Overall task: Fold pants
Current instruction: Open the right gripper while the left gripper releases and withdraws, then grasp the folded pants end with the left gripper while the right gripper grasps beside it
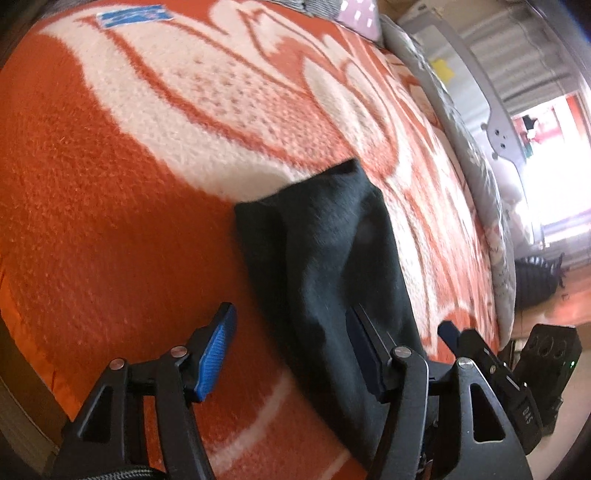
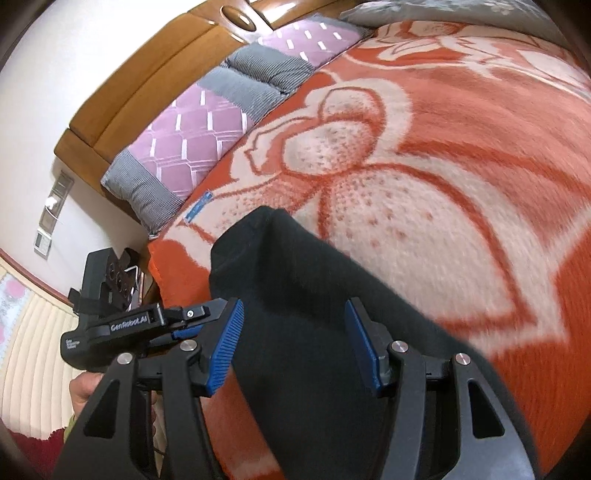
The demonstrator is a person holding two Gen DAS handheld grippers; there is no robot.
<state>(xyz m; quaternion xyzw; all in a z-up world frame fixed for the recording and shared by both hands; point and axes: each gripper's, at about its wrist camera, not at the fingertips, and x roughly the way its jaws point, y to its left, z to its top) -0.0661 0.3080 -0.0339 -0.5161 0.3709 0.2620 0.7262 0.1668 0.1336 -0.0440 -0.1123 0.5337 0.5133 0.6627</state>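
The dark pants (image 1: pixel 328 266) lie folded in a narrow strip on the orange and cream blanket (image 1: pixel 110 221). My left gripper (image 1: pixel 291 325) is open, its blue pads either side of the strip's near part, holding nothing. The right gripper's body (image 1: pixel 491 365) shows at the lower right of the left wrist view. In the right wrist view the pants (image 2: pixel 295 314) run from the lower edge up to a folded end. My right gripper (image 2: pixel 293 325) is open above them, holding nothing. The left gripper's body (image 2: pixel 122 325) shows at its left.
Purple and grey pillows (image 2: pixel 207 122) lean on a wooden headboard (image 2: pixel 155 77) at the bed's far end. A grey quilt (image 1: pixel 476 158) lies along the blanket's right edge. A blue label (image 1: pixel 133 16) is on the blanket. The blanket's near edge (image 1: pixel 22 314) drops off at the left.
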